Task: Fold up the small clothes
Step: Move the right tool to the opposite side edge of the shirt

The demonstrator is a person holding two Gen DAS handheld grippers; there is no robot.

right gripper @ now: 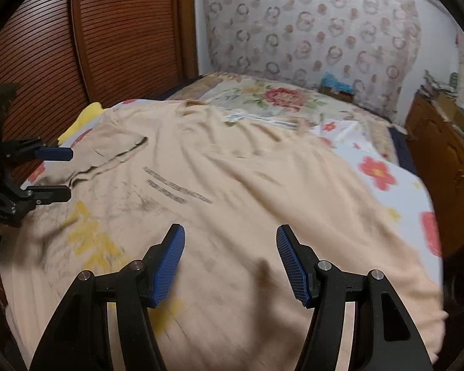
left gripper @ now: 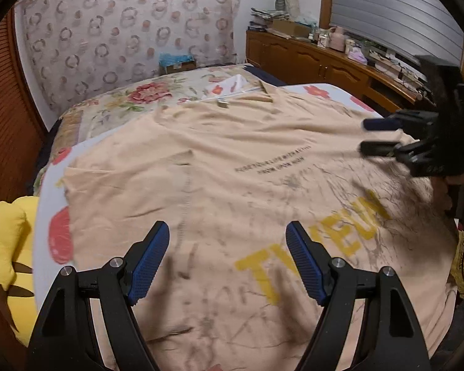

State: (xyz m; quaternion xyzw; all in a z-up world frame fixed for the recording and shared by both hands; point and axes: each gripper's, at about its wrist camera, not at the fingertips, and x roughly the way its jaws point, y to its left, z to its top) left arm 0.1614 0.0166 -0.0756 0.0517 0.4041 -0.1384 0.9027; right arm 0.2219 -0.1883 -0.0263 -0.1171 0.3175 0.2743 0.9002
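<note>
T-shirt (left gripper: 232, 160) lies spread flat on the bed (left gripper: 114, 102), one sleeve tucked in; I've both left gripper (left gripper: 227, 259) and right gripper (right gripper: 230, 261) released, empty, hovering above it; next I'd pinch an edge for the fold.

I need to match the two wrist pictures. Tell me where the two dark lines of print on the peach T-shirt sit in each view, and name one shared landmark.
Left wrist view: the two dark lines of print lie right of centre on the peach T-shirt, above the yellow lettering.
Right wrist view: the print lies left of centre, right of the yellow lettering.
Shared landmark: the ring-patterned curtain.
</note>
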